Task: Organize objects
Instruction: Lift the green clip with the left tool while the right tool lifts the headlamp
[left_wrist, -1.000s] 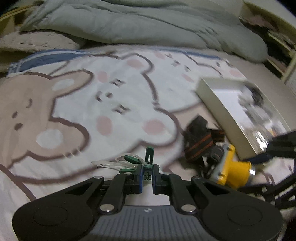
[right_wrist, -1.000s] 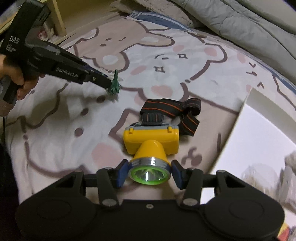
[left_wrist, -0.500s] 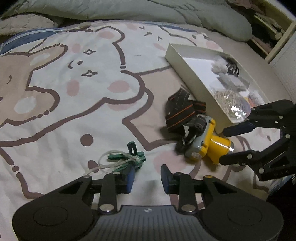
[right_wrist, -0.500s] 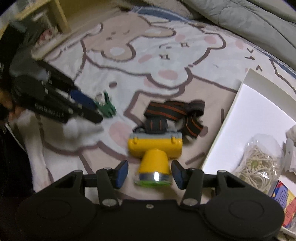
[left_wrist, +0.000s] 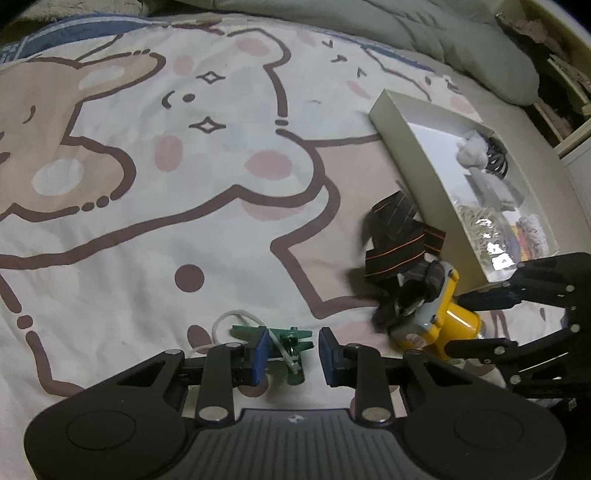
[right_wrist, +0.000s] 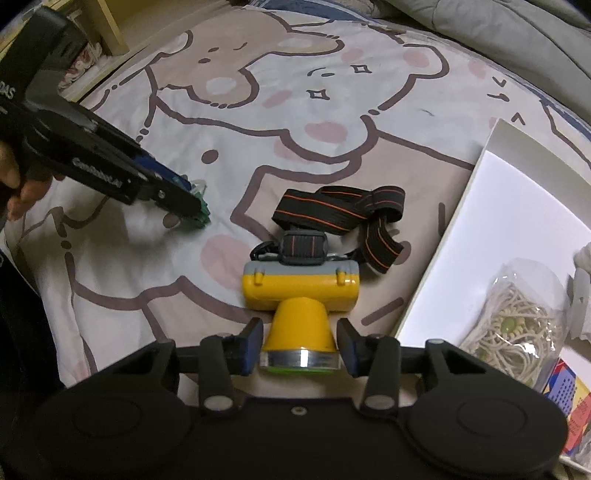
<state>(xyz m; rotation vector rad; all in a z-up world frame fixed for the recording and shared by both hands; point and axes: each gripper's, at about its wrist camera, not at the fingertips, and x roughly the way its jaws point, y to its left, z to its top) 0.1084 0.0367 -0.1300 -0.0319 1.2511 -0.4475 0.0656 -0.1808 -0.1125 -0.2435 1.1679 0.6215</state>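
Observation:
A yellow headlamp with a black, orange-striped strap lies on the cartoon bedsheet. My right gripper straddles its lamp cone. The jaws are closing and both pads meet the metal rim. The left wrist view shows the same headlamp between the right gripper's black fingers. A small green plastic piece with a white cord rests on the sheet between the pads of my open left gripper. From the right wrist view, the left gripper points down at the green piece.
A shallow white box lies to the right of the headlamp, holding a clear bag of beige cords and other small items. Its wall faces the strap. A grey duvet bunches at the back. A person's hand holds the left gripper.
The left gripper opened and let go of the green piece, which now lies on the sheet between its pads. The right gripper's jaws narrowed onto the lamp.

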